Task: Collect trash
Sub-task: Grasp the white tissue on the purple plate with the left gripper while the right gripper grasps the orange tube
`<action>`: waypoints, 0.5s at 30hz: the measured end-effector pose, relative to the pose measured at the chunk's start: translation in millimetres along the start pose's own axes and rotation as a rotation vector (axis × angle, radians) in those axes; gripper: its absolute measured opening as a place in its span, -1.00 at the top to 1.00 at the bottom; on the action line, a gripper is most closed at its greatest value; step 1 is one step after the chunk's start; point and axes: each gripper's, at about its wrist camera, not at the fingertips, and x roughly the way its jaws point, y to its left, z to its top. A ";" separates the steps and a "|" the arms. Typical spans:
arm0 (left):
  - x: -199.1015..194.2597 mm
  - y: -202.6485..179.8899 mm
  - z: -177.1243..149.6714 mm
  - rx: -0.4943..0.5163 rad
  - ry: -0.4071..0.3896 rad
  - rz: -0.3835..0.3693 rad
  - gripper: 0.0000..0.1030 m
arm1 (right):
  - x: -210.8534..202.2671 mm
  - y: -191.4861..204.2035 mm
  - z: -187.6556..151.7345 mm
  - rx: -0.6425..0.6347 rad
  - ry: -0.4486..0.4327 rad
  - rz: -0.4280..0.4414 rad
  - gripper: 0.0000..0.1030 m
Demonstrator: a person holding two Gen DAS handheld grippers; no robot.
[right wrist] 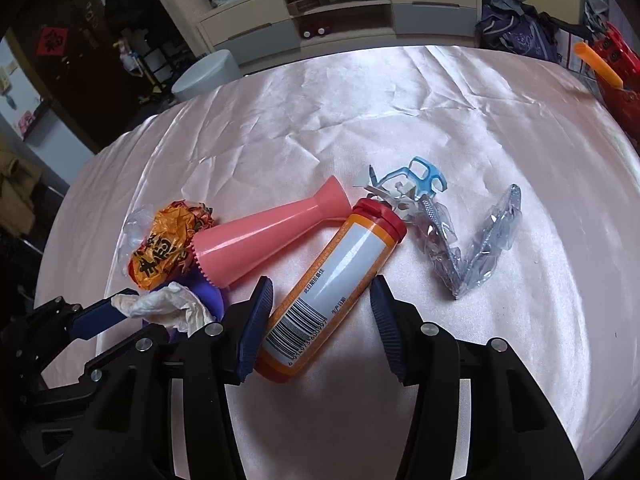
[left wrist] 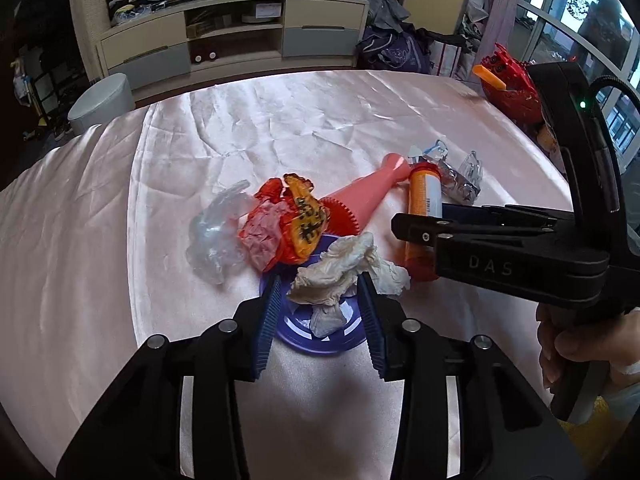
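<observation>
Left tool (left wrist: 320, 304) sits wide open around the tissue (left wrist: 344, 268) on the purple lid (left wrist: 296, 336), gripping nothing. Right tool (right wrist: 320, 316), also open and empty, straddles the tube (right wrist: 332, 276), whose long axis runs away up-right on the bench (right wrist: 360, 120).

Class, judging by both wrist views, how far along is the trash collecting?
Nothing looks collected yet. In hand: the left gripper is open around the crumpled tissue, and the right gripper is open around the orange bottle. Left on the cloth: the snack wrapper, pink cone, clear bag and plastic packaging.
</observation>
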 end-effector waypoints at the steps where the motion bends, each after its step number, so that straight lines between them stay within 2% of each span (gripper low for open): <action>1: 2.3 -1.8 0.6 0.004 0.006 -0.005 0.38 | 1.3 3.8 0.1 -0.027 -0.003 -0.018 0.00; 3: 6.7 -4.3 1.0 0.013 0.018 -0.007 0.54 | 2.9 9.3 -0.8 -0.066 -0.013 -0.049 0.03; 5: 9.3 -6.4 1.0 0.021 0.022 -0.011 0.65 | 2.1 7.6 -1.8 -0.066 -0.023 -0.048 0.20; 10: 14.3 -6.6 1.9 0.025 0.026 -0.011 0.66 | -3.1 -3.7 -5.6 -0.077 -0.022 -0.023 0.39; 15: 16.9 -6.6 3.7 0.024 0.021 -0.029 0.66 | -9.9 -11.5 -14.5 -0.098 -0.020 -0.024 0.42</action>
